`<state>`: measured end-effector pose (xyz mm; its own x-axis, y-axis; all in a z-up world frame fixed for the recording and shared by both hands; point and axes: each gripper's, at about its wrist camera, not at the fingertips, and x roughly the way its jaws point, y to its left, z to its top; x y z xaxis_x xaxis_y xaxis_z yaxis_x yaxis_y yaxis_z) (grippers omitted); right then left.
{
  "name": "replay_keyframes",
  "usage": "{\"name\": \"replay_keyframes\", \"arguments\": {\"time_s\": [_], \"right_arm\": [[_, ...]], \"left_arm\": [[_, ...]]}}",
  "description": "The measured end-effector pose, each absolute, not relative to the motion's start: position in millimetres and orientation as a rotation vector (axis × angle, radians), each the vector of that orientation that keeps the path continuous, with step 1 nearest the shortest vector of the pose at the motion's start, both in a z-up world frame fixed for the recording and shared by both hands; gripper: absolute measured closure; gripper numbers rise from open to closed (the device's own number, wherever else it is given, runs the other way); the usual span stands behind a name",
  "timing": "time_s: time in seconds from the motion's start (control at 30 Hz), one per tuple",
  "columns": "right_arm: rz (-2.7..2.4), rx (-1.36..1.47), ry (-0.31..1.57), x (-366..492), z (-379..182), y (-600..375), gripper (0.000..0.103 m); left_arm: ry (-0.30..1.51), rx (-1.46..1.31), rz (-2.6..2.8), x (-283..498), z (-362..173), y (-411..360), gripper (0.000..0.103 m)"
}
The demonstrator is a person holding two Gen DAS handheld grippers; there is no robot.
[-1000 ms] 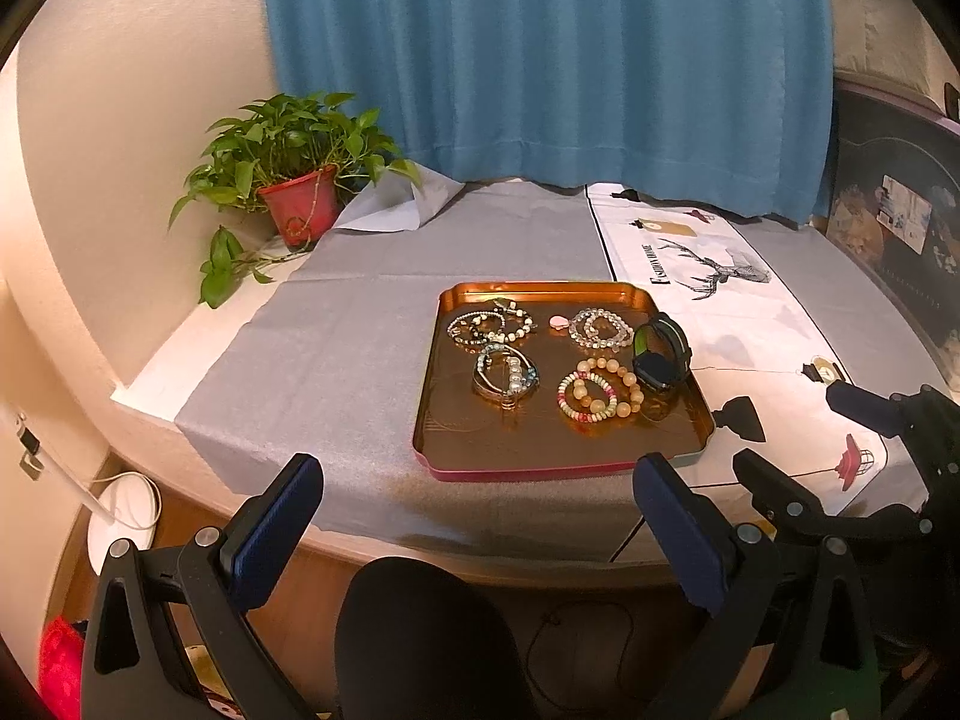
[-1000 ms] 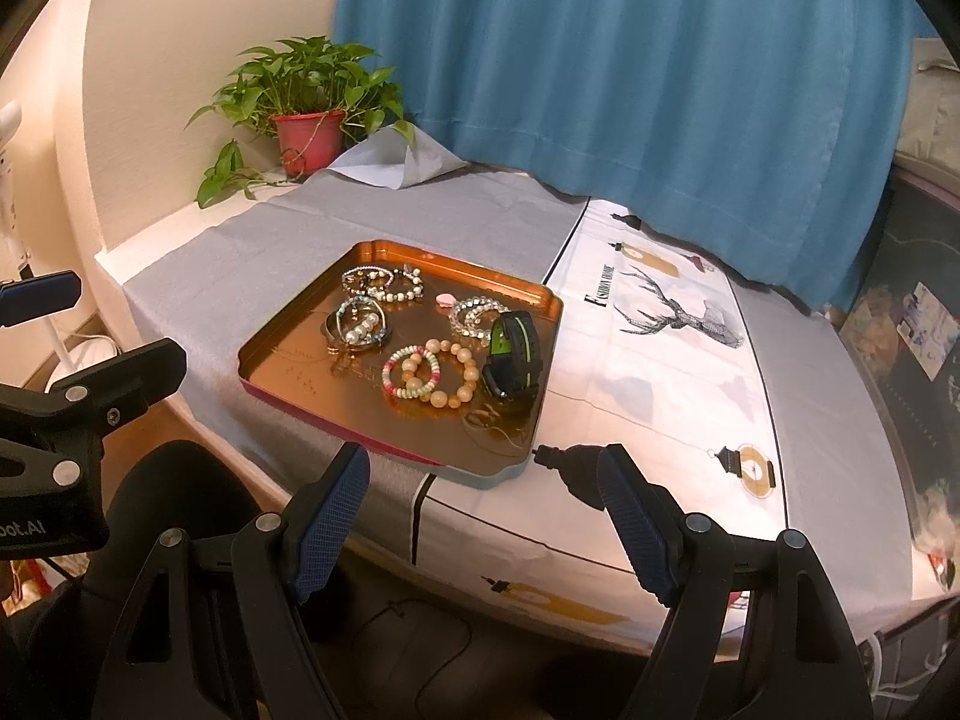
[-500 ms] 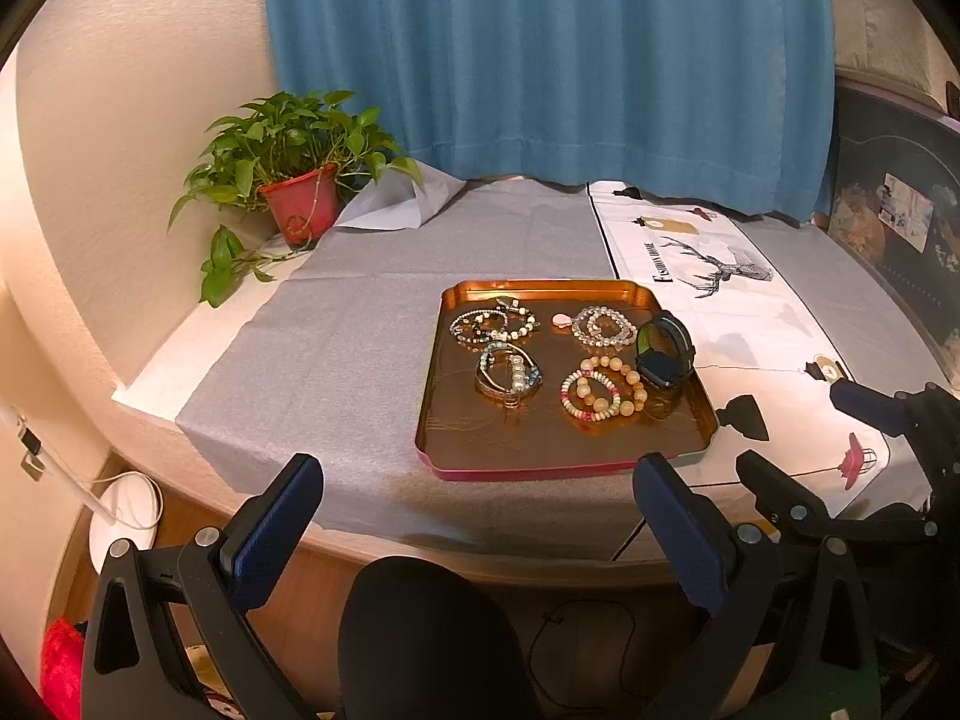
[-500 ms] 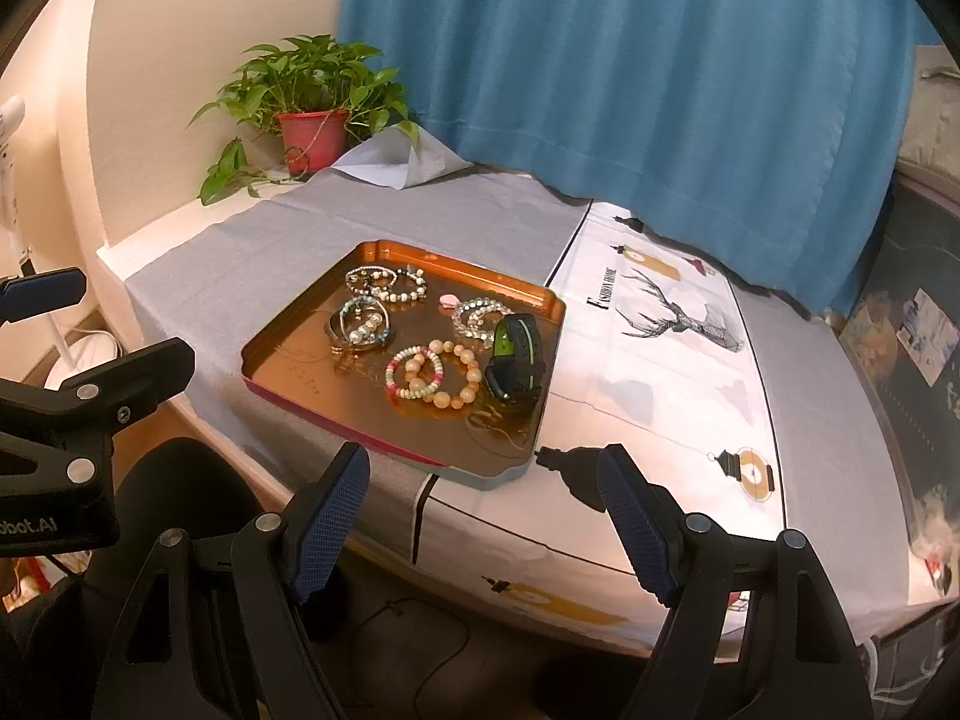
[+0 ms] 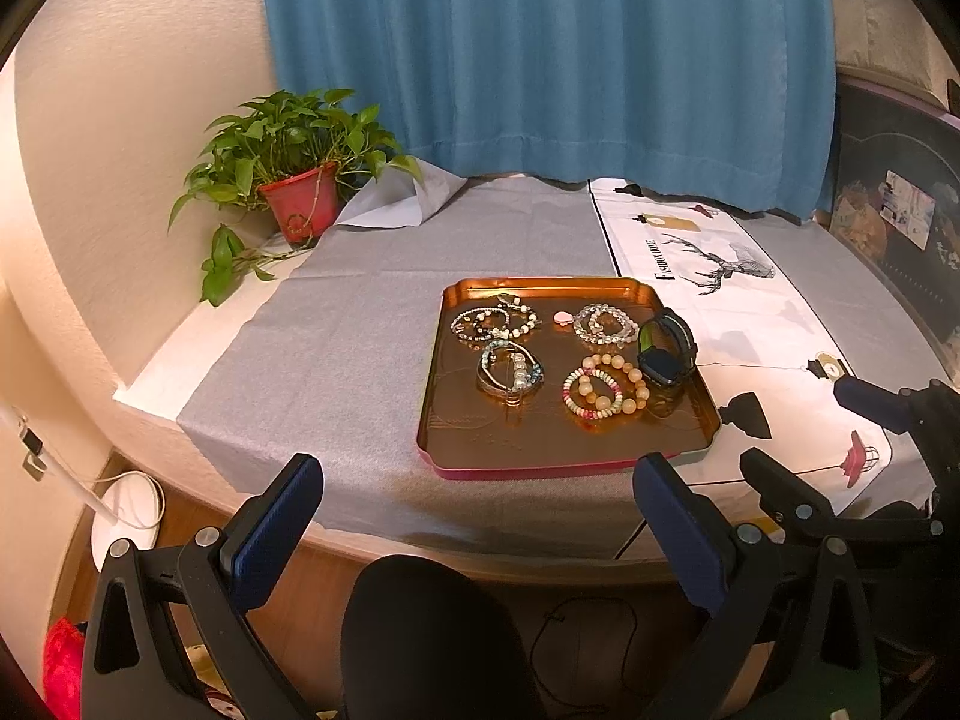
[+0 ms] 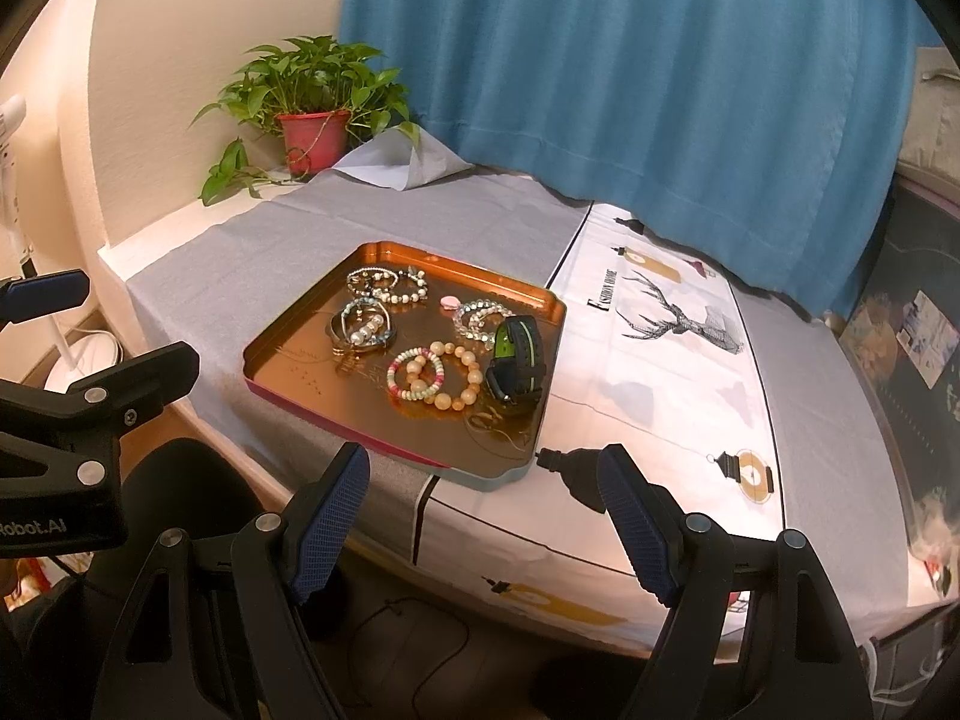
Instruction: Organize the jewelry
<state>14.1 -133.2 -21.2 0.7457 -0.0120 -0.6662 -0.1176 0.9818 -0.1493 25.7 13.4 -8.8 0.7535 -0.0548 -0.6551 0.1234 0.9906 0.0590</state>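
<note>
Overhead-forward, both views show a rounded surface set in a corner, draped with a matte grey felt-like cloth and, to its right, a white printed runner bearing a black stag drawing and small lantern motifs. Behind hangs a pleated blue curtain; the wall at left is cream and lightly textured. A leafy green plant in a red pot stands in the back-left corner, one vine trailing over the edge. A white loose cloth corner is folded up beside the pot.

Jewelry sits in a shallow copper-coloured metal tray with rounded corners and a glossy, reflective floor; the outer rim is red. The tray straddles the seam between grey cloth and runner. Contents: two pale beaded bracelets at the back left, a clear crystal-bead bracelet at the back right with a small pink piece just beside it, a metal bangle with beads mid-left, chunky amber-and-pastel bead bracelets mid-right, and a black watch with a green-striped strap, on edge by the right rim.

Left gripper: jaws spread wide, nothing between them, held short of the near edge. Right gripper: jaws likewise spread, empty, near the tray's front right corner.
</note>
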Motion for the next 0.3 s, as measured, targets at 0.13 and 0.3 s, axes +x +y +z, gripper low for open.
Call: {"name": "replay_keyframes", "arguments": {"time_s": [0.13,0.3], "right_arm": [[0.058,-0.186,0.728,13,-21,-133,0.024],[0.059,-0.187,0.728,13,-21,-133,0.024]], "left_arm": [[0.711,0.097,-0.086,23,-11,19,0.000],[0.718,0.089,-0.079,24,-15,28,0.000]]}}
